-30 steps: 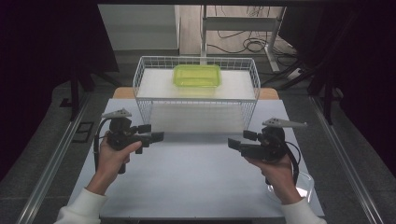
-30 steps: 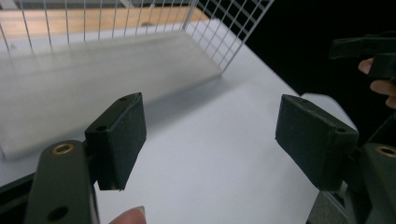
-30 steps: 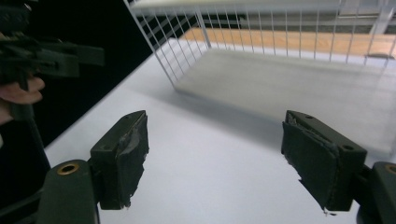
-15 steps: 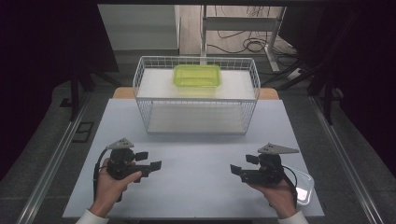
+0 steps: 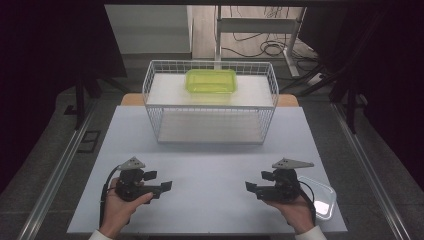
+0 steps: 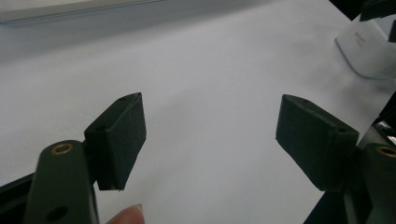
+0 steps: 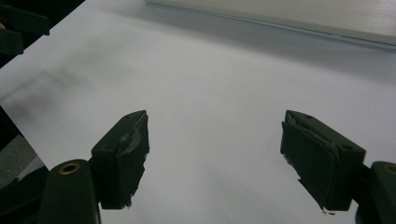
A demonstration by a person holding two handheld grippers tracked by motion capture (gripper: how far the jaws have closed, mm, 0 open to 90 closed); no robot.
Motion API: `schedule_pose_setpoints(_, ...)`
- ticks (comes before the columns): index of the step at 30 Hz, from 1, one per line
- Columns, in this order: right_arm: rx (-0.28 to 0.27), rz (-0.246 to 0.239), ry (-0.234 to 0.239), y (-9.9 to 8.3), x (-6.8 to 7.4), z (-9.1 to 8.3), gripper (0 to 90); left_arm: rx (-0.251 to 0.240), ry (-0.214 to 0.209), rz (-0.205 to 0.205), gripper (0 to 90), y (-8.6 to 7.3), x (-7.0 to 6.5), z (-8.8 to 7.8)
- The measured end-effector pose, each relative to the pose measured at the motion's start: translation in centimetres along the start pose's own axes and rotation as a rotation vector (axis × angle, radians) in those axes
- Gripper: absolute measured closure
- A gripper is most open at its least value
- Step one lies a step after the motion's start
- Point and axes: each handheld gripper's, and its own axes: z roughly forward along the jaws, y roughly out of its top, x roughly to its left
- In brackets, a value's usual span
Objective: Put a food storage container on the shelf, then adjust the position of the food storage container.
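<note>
Nearby, right claw (image 5: 252,187), rounded clear plastic lid (image 5: 322,197).

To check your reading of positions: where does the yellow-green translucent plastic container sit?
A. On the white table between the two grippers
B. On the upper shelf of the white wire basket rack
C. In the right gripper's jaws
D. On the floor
B: the yellow-green translucent plastic container rests on the upper shelf of the white wire basket rack, far from both grippers.

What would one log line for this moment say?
left gripper: open, empty | right gripper: open, empty | clear lid: beside right gripper | green container: on wire basket
</note>
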Motion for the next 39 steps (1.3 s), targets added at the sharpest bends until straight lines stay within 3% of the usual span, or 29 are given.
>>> schedule_pose_setpoints(9, -0.017, 0.005, -0.008, -0.1, -0.3, -1.3, 27.1, 0.000, 0.003, -0.003, 22.9, 0.0, 0.2, 0.0)
schedule_pose_setpoints(16, 0.015, -0.004, -0.016, -0.2, -1.4, -3.1, 33.8, 0.011, 0.012, -0.004, 22.8, -0.2, 0.5, 0.1)
schedule_pose_setpoints(22, 0.001, 0.008, -0.060, -0.2, -3.3, -5.7, 48.3, 0.008, 0.019, -0.009, 22.8, -0.2, 0.7, 0.1)
schedule_pose_setpoints(23, 0.001, 0.028, -0.094, -0.6, -4.5, -7.0, 55.4, 0.009, 0.019, -0.011, 22.8, -0.2, 0.7, 0.2)
schedule_pose_setpoints(32, 0.015, 0.076, -0.172, -1.7, -7.6, -10.8, 84.8, 0.025, 0.012, -0.011, 22.7, -0.3, 0.6, 0.4)
schedule_pose_setpoints(39, 0.018, 0.144, -0.262, -4.1, -9.7, -13.8, 89.0, 0.026, 0.006, -0.019, 22.8, -0.4, 0.6, 0.5)
